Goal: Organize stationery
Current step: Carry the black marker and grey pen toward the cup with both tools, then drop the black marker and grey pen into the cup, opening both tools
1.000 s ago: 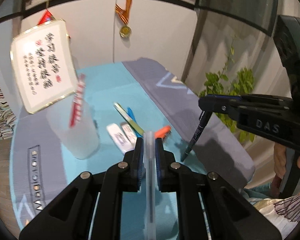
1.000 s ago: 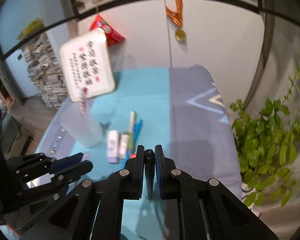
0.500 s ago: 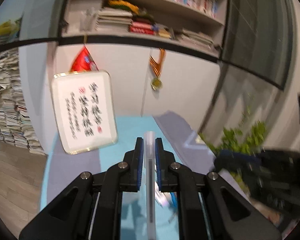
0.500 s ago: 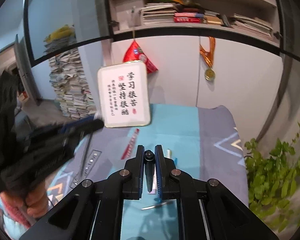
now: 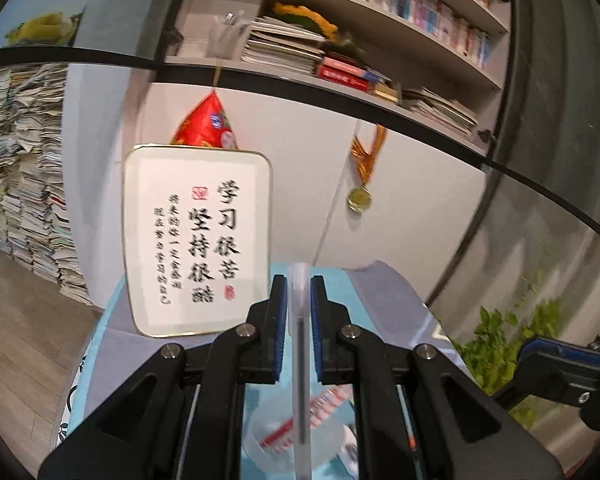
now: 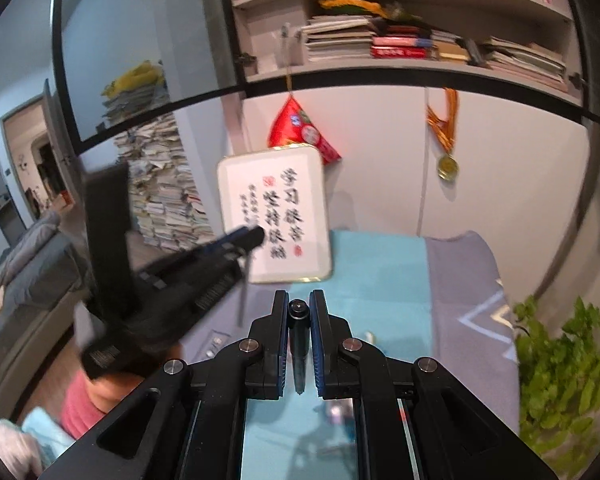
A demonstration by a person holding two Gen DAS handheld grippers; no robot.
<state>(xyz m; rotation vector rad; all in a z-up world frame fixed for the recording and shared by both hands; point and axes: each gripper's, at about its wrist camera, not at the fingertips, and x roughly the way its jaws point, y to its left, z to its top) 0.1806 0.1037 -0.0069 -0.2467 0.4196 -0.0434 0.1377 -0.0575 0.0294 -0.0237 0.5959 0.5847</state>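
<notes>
Left wrist view showing left gripper (image 5: 299, 312) pinching a clear pen (image 5: 300, 360) above the frosted cup (image 5: 296, 436), red ruler (image 5: 300, 420) already inside. Right gripper (image 6: 299, 340) clamping a black pen (image 6: 299, 344); both awaiting dropping.

We see a clear-barrelled pen (image 5: 299, 320) with a dark refill standing upright between blue pads, its frosted cap at twelve o'clock. Below it, at six o'clock, sits a translucent cup (image 5: 268, 444) holding a red-and-white ruler (image 5: 320, 404). A black pen (image 6: 299, 336) hangs tip-down, pinched upright too.
</notes>
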